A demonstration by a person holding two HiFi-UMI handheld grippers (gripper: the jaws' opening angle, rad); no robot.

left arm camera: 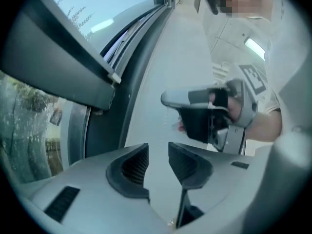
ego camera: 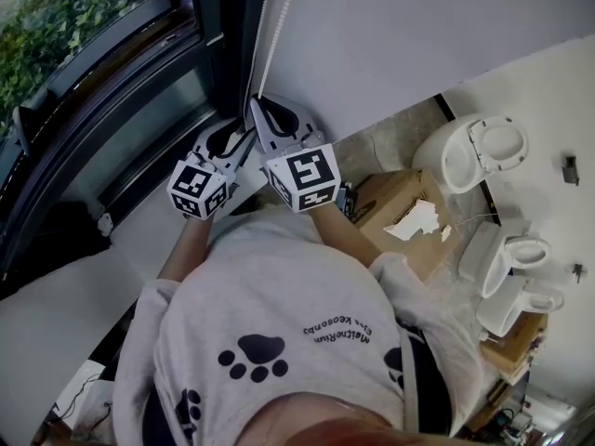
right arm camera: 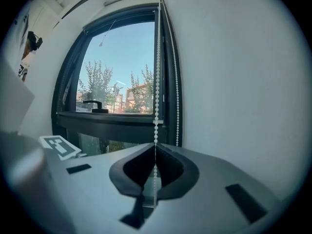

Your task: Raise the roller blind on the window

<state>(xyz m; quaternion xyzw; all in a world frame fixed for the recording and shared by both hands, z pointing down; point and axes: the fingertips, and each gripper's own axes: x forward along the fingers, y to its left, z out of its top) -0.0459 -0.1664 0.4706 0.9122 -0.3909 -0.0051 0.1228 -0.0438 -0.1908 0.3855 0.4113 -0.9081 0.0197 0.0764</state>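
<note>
The right claw (right arm camera: 155, 155) is pressed together on the bead chain (right arm camera: 156, 82) of the roller blind. In the right gripper view the white beads drop straight into the seam between its two dark pads and come out again below them. A second strand of the same chain hangs just to the right, free of the claw and close along the dark window frame (right arm camera: 168, 57). Both strands run up to a pale bar (right arm camera: 131, 0) across the top of the window (right arm camera: 117, 72); whether that bar is the rolled blind I cannot tell. The pane below it shows blue sky, trees (right arm camera: 97, 82) and a building. A black handle (right arm camera: 92, 104) sits at the foot of the pane. Right of the chain is a plain white wall (right arm camera: 234, 62).

The left claw (left arm camera: 158, 155) is spread: its ribbed pads stand apart, with only a pale background showing through the gap. In its view the right claw lies ahead and to the right, with a bare forearm (left arm camera: 267, 126) behind it.

From the head view the two claws sit side by side at the window's right edge, the left one slightly lower in the picture, and the chain rises from the right claw's tip. The person wears a grey shirt (ego camera: 256, 286) printed with dark paw marks. On the floor to the right stand a cardboard box (ego camera: 395, 193) with a torn top and several white toilets (ego camera: 469, 151).
</note>
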